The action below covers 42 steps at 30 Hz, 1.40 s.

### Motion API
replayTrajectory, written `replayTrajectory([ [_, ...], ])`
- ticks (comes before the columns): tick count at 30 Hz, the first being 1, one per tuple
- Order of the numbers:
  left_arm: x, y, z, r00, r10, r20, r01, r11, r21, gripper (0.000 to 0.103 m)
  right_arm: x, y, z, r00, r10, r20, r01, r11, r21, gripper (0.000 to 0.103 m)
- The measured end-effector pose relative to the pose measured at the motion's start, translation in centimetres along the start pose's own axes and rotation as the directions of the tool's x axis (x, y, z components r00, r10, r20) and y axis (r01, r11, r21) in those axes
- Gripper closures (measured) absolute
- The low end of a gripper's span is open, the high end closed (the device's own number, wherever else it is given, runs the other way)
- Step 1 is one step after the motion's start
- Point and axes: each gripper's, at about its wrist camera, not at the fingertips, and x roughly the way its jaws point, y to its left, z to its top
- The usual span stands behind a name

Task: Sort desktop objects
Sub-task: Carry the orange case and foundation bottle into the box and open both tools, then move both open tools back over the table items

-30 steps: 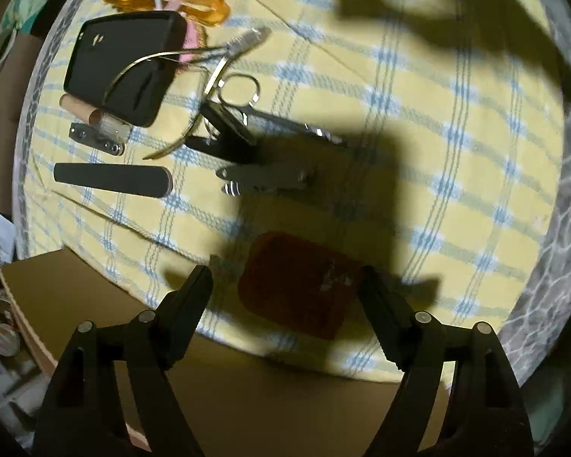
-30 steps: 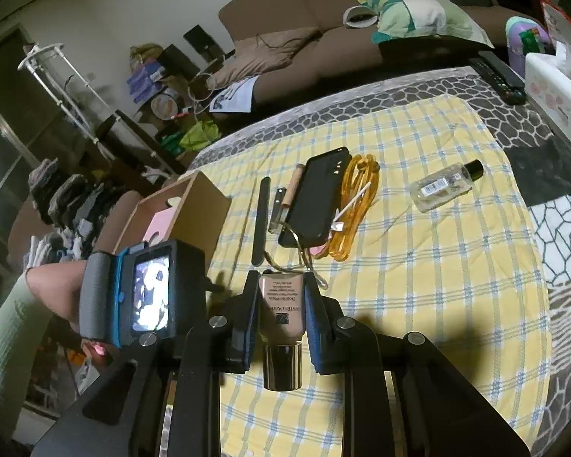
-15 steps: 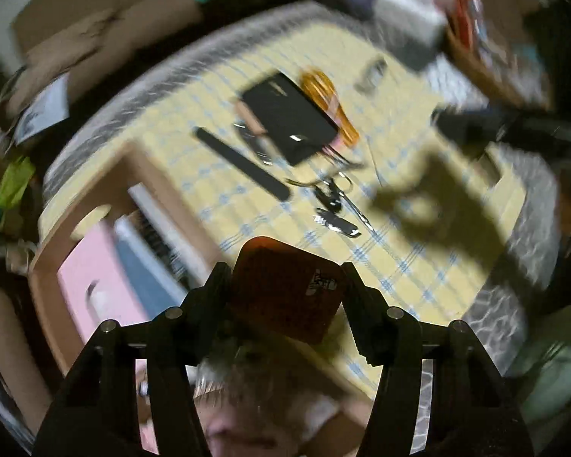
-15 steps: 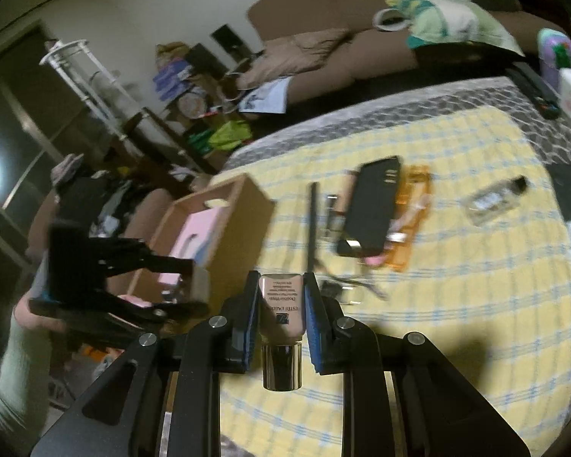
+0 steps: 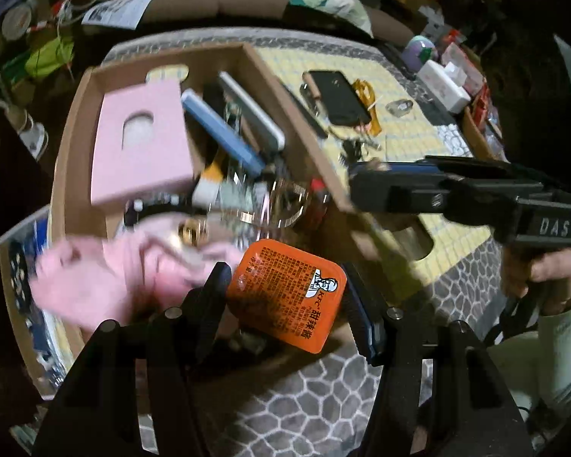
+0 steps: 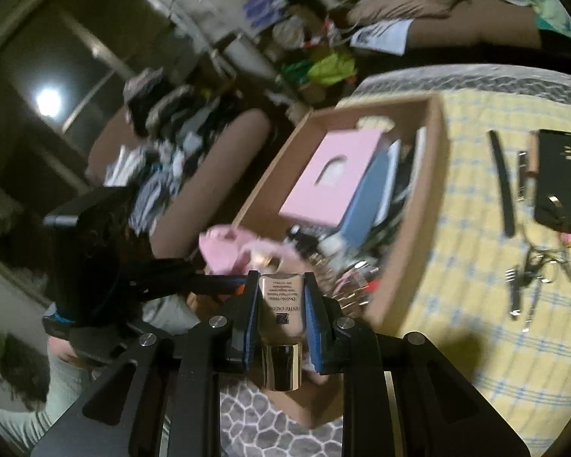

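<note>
Clamped narrow on an orange sauce packet (image 5: 285, 297) in the left gripper (image 5: 283, 278), pinched by its two side edges, printed face up and tilted. Clamped narrower on a foundation bottle (image 6: 281, 312) in the right gripper (image 6: 281, 280), long axis running along the fingers, gold cap toward the camera, base pointing ahead.

Ahead of and below both: the open cardboard box (image 5: 297, 144), already crowded with a pink carton (image 5: 141, 144), a blue case (image 5: 220, 133), a crumpled pink cloth (image 5: 106, 278) at the near end and small clutter in between. Seen from the left wrist, hangs the packet over the box's near end, just beside the pink cloth. Seen from the right wrist, puts the bottle's base over the same near end, with the box wall (image 6: 418, 209) just to the right.

Probably a drop for each, packet first: seems the better placed of the two, though only slightly. Little free floor left in the box, so likely to land on top of other things; worth watching that the bottle does not roll once released lengthwise.

Left on the yellow checked cloth (image 6: 495, 342), far right of the box: a black nail file (image 6: 500, 182), a black phone case (image 6: 555, 179) and a tangle of scissors and clippers (image 6: 533, 266).
</note>
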Motion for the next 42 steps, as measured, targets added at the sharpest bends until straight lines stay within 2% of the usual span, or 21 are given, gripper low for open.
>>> replayTrajectory([
  [4,1.5,-0.3,-1.2,0.998,0.055,-0.037,-0.053,0.998,0.033,0.048,2.7,1.1,-0.9,0.997,-0.05,-0.064,0.047,0.998,-0.048,0.082],
  [9,4.1,-2.1,-1.7,0.977,0.199,-0.074,-0.187,0.971,0.15,0.048,4.4,0.1,-1.7,0.991,-0.089,-0.101,0.085,0.995,-0.049,0.081],
  [14,4.5,-2.7,-2.0,0.972,0.229,-0.046,-0.219,0.961,0.169,0.045,5.1,-0.8,-1.8,0.984,-0.13,-0.121,0.124,0.991,-0.058,0.077],
  [15,4.3,-2.6,-2.2,0.973,0.226,-0.037,-0.217,0.962,0.163,0.044,5.0,-0.9,-1.8,0.983,-0.136,-0.119,0.13,0.99,-0.058,0.068],
  [17,3.3,-2.3,-2.5,0.979,0.204,-0.016,-0.2,0.97,0.14,0.037,4.3,-1.0,-1.6,0.986,-0.137,-0.094,0.132,0.99,-0.052,0.059],
  [20,1.1,-1.5,-2.9,0.987,0.153,0.042,-0.156,0.985,0.076,0.029,2.6,-0.7,-0.8,0.991,-0.127,-0.043,0.125,0.991,-0.046,0.059],
  [22,-0.1,-0.6,-2.9,0.99,0.118,0.084,-0.12,0.993,0.021,0.029,1.0,-0.7,-0.3,0.992,-0.126,0.006,0.126,0.991,-0.036,0.053],
  [23,-0.8,0.2,-2.7,0.988,0.1,0.114,-0.098,0.995,-0.021,0.029,0.3,-0.8,-0.1,0.992,-0.126,0.023,0.126,0.992,-0.026,0.047],
  [25,-2.1,1.8,-2.4,0.98,0.071,0.185,-0.051,0.993,-0.111,0.027,-1.2,-1.1,0.2,0.989,-0.136,0.056,0.136,0.991,-0.002,0.043],
  [26,-2.6,2.5,-2.3,0.974,0.065,0.217,-0.032,0.988,-0.15,0.022,-1.8,-1.3,0.2,0.988,-0.141,0.068,0.141,0.99,0.006,0.039],
  [29,-3.8,4.2,-2.2,0.956,0.049,0.289,0.024,0.97,-0.243,0.015,-3.4,-1.6,0.3,0.981,-0.169,0.095,0.168,0.986,0.02,0.026],
  [30,-3.9,4.3,-2.1,0.954,0.051,0.297,0.027,0.967,-0.253,0.014,-3.9,-1.7,0.3,0.979,-0.18,0.101,0.178,0.984,0.024,0.019],
  [35,-3.8,2.9,-1.7,0.952,0.097,0.291,-0.032,0.975,-0.221,0.009,-6.2,-2.4,-0.7,0.956,-0.269,0.119,0.265,0.963,0.046,0.0],
  [38,-3.4,1.2,-1.4,0.951,0.123,0.282,-0.068,0.978,-0.197,0.0,-7.4,-3.2,-2.0,0.937,-0.327,0.122,0.321,0.945,0.068,0.0],
  [42,-2.8,-1.0,-0.6,0.948,0.133,0.288,-0.086,0.981,-0.172,0.0,-8.7,-4.4,-3.4,0.911,-0.394,0.122,0.384,0.918,0.096,0.0],
])
